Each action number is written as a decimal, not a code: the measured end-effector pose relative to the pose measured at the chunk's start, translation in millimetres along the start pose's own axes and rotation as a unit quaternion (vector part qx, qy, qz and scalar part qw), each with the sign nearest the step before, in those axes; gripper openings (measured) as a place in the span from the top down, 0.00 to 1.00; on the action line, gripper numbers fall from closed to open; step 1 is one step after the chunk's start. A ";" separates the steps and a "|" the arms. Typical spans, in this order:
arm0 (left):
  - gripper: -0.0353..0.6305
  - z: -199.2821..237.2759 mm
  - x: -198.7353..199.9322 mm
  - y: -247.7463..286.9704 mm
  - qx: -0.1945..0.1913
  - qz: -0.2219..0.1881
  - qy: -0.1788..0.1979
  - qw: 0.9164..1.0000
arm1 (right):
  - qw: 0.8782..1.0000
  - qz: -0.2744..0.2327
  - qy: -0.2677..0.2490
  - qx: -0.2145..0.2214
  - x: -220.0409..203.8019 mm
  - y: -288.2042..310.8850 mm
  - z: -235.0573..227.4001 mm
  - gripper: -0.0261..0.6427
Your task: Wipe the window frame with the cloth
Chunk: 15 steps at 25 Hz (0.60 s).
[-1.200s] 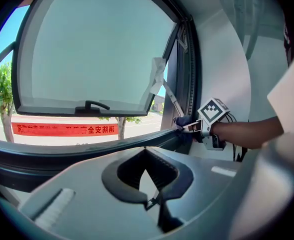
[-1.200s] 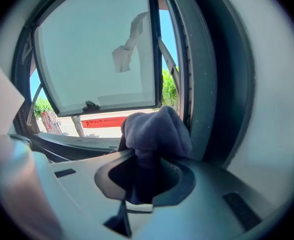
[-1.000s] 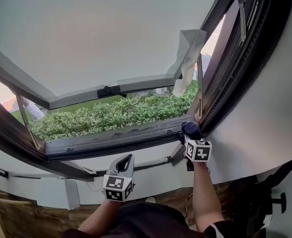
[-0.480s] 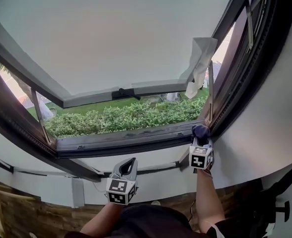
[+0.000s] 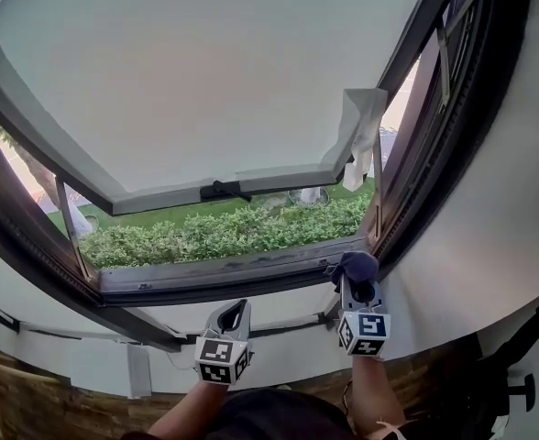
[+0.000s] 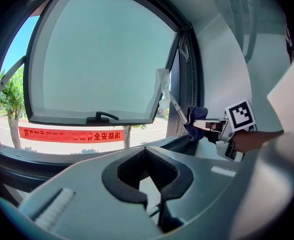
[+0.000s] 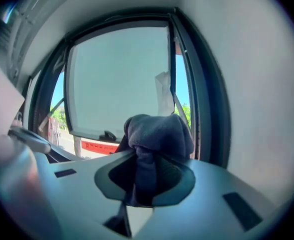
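Head view: the right tongs (image 5: 356, 284) are clamped on a dark cloth (image 5: 356, 266), which lies against the lower right corner of the window frame (image 5: 214, 275). The left tongs (image 5: 234, 312) are held below the frame, apart from it, with jaws together. The sash (image 5: 205, 81) stands swung outward, and a hedge (image 5: 224, 232) shows beneath it. Left gripper view: the jaws meet with nothing between them. To the right, the cloth (image 6: 196, 120) sits at the frame corner. Right gripper view: the cloth (image 7: 157, 134) is bunched between the jaws and bulges over their tips, with the frame's right upright just behind.
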<state>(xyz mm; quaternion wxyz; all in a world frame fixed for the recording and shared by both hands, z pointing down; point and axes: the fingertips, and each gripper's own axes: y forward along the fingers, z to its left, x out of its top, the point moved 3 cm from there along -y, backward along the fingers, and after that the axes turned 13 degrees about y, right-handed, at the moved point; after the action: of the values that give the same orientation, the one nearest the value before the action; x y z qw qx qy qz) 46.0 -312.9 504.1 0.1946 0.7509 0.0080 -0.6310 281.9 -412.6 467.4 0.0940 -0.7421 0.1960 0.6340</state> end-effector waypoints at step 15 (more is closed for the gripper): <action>0.94 3.4 2.6 -20.2 0.039 -0.033 -0.027 0.998 | 0.997 -0.019 0.010 0.075 -12.4 -43.3 52.1 0.85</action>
<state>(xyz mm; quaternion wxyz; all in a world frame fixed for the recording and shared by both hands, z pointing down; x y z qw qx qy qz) 38.1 -295.8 495.6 0.1445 0.7399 0.0035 -0.6570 251.0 -351.0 465.5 0.1595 -0.7426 0.2301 0.6084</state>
